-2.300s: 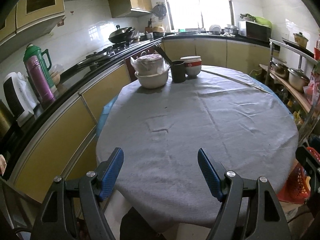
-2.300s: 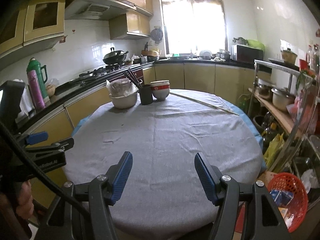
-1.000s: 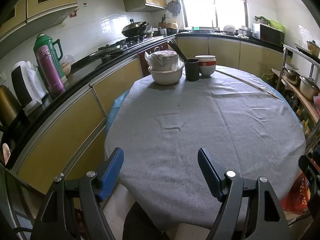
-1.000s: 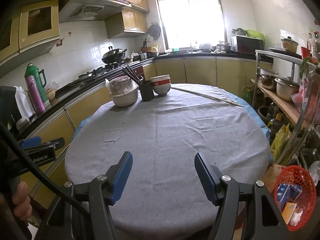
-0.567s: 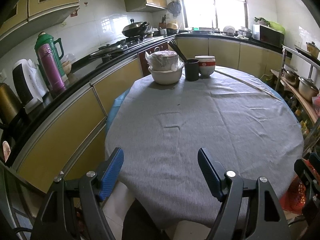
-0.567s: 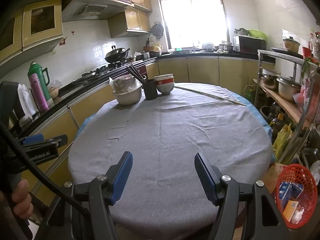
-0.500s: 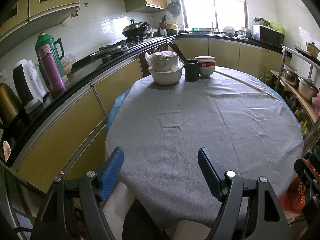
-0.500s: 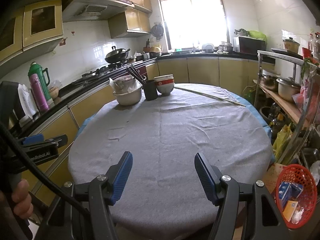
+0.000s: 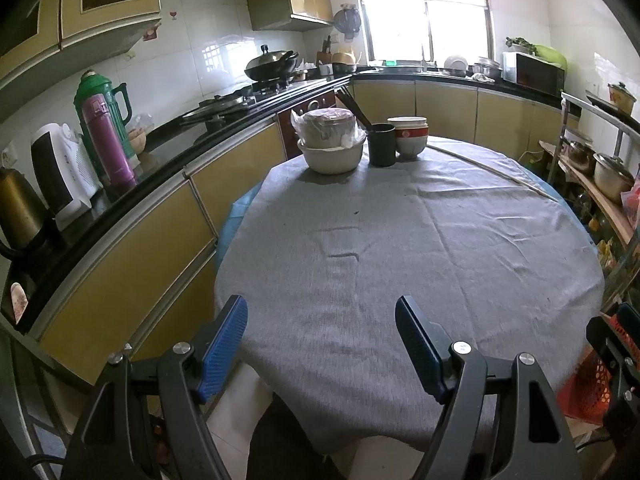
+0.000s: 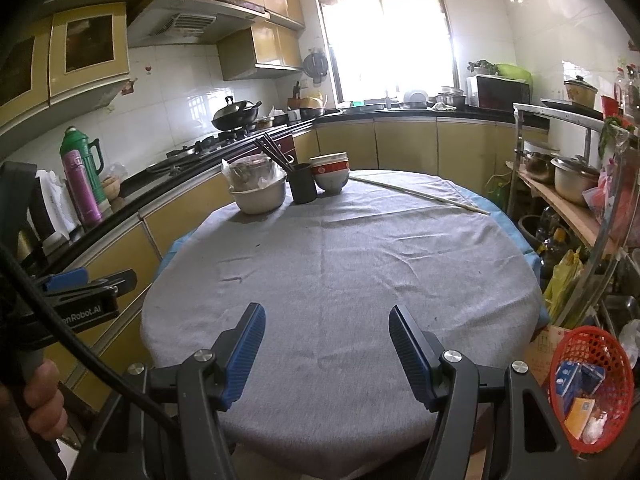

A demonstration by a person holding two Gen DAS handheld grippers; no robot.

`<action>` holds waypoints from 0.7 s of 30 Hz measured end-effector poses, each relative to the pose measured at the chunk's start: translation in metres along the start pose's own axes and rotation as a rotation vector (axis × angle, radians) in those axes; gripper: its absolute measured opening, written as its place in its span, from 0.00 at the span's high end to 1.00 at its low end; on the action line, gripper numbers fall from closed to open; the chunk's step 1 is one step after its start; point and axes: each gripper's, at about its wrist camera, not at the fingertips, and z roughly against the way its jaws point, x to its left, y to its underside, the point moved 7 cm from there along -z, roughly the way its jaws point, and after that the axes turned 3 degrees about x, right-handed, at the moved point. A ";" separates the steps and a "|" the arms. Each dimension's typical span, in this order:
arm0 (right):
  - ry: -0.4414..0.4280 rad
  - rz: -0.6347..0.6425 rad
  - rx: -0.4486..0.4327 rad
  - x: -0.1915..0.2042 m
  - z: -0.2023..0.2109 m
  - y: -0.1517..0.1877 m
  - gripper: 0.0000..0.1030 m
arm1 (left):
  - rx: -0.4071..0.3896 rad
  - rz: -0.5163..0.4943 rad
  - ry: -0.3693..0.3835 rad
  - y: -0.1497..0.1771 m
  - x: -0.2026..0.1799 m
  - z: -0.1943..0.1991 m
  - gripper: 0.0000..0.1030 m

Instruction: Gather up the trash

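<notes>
A red mesh basket (image 10: 592, 384) stands on the floor at the lower right of the round table and holds several pieces of packaging trash (image 10: 576, 380); its edge also shows in the left wrist view (image 9: 588, 384). The table's grey cloth (image 9: 400, 240) shows no loose trash. My left gripper (image 9: 322, 340) is open and empty above the table's near edge. My right gripper (image 10: 326, 346) is open and empty above the near edge too. The left gripper also shows at the left of the right wrist view (image 10: 80, 292).
At the table's far side stand a white bowl with a bagged pot (image 9: 332, 144), a black cup with chopsticks (image 9: 382, 144) and stacked bowls (image 9: 410, 138). A long stick (image 10: 420, 194) lies at the far right. Counters (image 9: 120, 200) run left; a shelf rack (image 10: 580, 200) stands right.
Both views have shifted a little, the table sitting slightly farther away than 2.3 s ago. Both grippers stay open and empty.
</notes>
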 end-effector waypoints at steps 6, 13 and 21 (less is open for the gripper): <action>-0.004 0.003 -0.010 0.001 0.005 0.001 0.33 | -0.008 0.000 -0.002 0.001 0.000 0.006 0.25; -0.006 0.001 -0.012 0.000 0.005 0.000 0.33 | -0.012 -0.002 -0.001 0.001 -0.001 0.008 0.25; -0.005 0.001 -0.011 0.000 0.005 0.000 0.33 | -0.007 -0.007 0.005 0.001 -0.001 0.008 0.25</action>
